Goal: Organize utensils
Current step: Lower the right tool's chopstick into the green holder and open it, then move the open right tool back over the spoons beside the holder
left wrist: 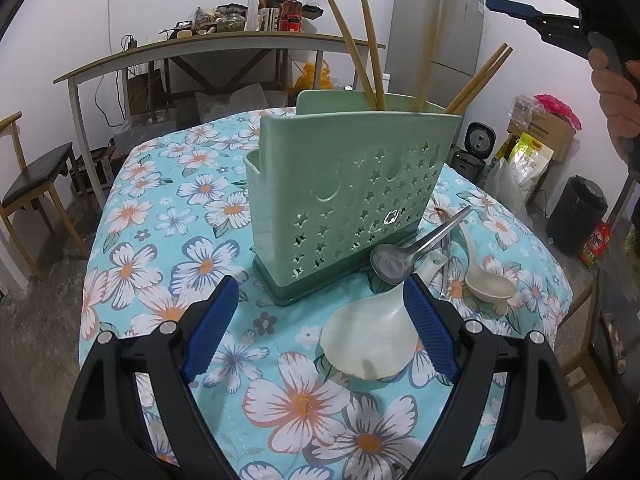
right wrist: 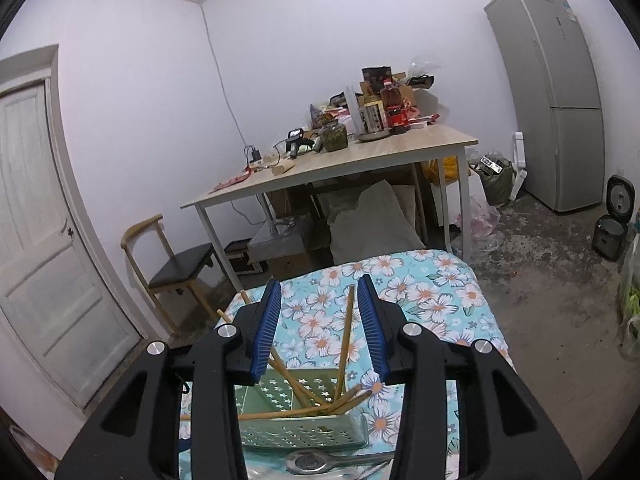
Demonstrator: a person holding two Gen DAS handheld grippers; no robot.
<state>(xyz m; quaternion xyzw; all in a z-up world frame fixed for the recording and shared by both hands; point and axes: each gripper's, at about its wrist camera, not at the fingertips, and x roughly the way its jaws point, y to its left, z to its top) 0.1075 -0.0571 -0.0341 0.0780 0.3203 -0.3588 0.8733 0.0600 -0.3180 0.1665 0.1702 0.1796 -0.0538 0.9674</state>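
Table (left wrist: 132, 208), flowered cloth — carries all task items.
Green holder (left wrist: 352, 200), upright mid-table, star-punched wall; several chopsticks (left wrist: 370, 48) inside, leaning at mixed angles. In rt wrist view one stick (right wrist: 346, 336) stands up between the rt pads, touching neither.
Big white ladle (left wrist: 368, 340), flat on cloth, just in front of holder at its rt corner; bowel toward camera, handle partly behind a lft pad.
Small white spoon (left wrist: 488, 280), on cloth to the rt of ladle.
Metal spoon (left wrist: 390, 264), bowl resting by holder base, handle angled up-rt over the other pieces. More metal pieces beneath, too hidden to name.
Lft gripper (left wrist: 320, 320): low over cloth, jaws wide, nothing pinched; rt pad overlaps ladle handle in view, contact unclear.
Rt gripper (right wrist: 320, 320): raised above holder, jaws partway open, empty.
Step, est.: chopsticks binned, spoons still out. Next: prob. close lft on ladle handle, lift, tip handle-down into a free slot; needs clearance from leaning sticks.
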